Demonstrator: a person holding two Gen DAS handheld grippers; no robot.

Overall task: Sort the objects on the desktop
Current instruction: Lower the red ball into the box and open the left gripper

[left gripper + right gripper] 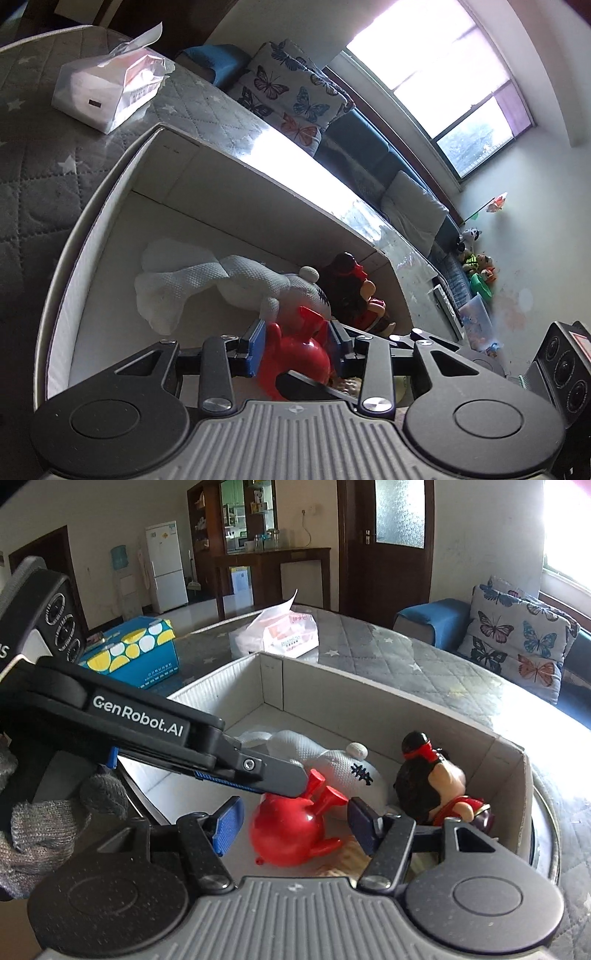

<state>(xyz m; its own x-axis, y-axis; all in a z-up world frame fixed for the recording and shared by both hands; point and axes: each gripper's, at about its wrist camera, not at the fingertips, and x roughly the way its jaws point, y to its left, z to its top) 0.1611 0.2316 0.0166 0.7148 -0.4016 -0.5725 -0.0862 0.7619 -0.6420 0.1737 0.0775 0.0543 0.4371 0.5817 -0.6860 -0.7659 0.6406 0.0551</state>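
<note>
Daylight from a large window (439, 85) floods the left wrist view, glaring off the grey quilted star-print cloth (33, 155) that covers the table. On it stands a shallow white cardboard box (110, 206), with a white plastic-wrapped tissue pack (99, 92) lying near its far corner. The left gripper (295, 341) has its blue-padded fingers (256, 343) pinching a glossy red plastic toy (295, 354) just above the box floor. Beside it in the box lie a white knitted plush toy (221, 284) and a dark-haired doll in red (354, 291). A butterfly-print cushion (291, 92) sits on a blue sofa (369, 144) along the window wall; small stuffed toys (476, 262) crowd its far end.

From the right wrist view, the right gripper (291, 823) hovers over the same box (424, 716), fingers (229, 823) spread wide on either side of the red toy (284, 830), touching nothing. The left gripper (291, 779) reaches in from the left, held by a grey-gloved hand (40, 819). Behind the table are a blue-and-yellow carton (136, 653), a white refrigerator (166, 565), dark wooden shelving (240, 535) and a dark wooden door (388, 539).
</note>
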